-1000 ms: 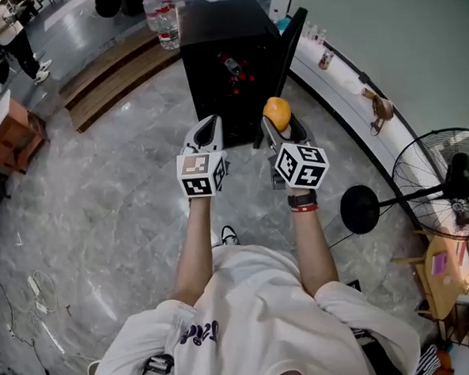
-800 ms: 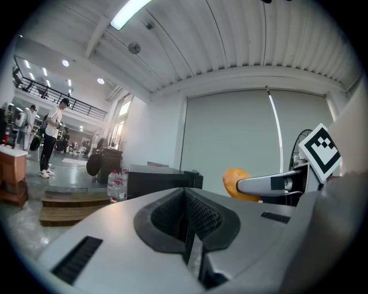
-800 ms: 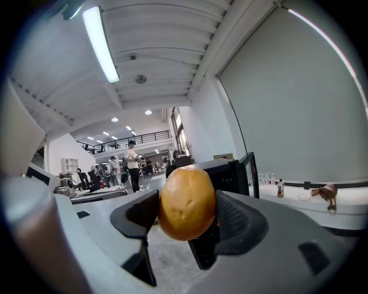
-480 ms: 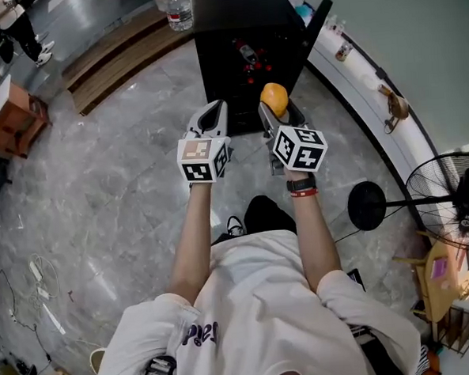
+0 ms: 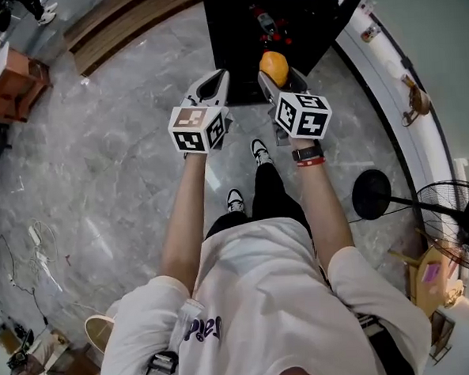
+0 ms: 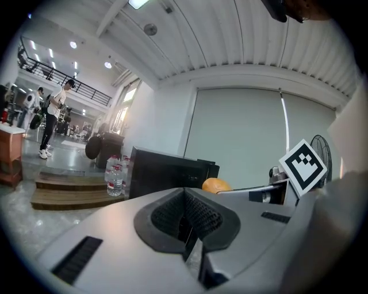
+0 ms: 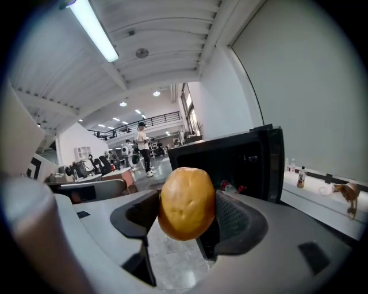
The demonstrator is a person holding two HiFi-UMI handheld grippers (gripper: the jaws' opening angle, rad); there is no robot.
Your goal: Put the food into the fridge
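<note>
An orange-yellow round fruit [image 7: 187, 202] sits clamped between the pads of my right gripper [image 5: 277, 71], held up in front of the small black fridge [image 5: 288, 29]. The fruit [image 5: 274, 65] shows in the head view just short of the fridge's open front, and in the left gripper view [image 6: 215, 185] beyond the left jaws. The fridge door [image 7: 275, 166] stands open to the right, and red-capped items [image 5: 271, 31] lie inside. My left gripper [image 5: 209, 87] is beside the right one, its jaws shut with nothing in them.
A white curved ledge [image 5: 398, 70] with small bottles runs along the right wall. A standing fan [image 5: 459, 224] is at the right. Wooden steps [image 5: 121, 23] and water bottles [image 6: 115, 175] lie left of the fridge. A person [image 6: 52, 118] stands far off.
Both grippers have moved forward toward the fridge, the right one carrying the fruit. The person has stepped closer, a leg now showing below the grippers.
</note>
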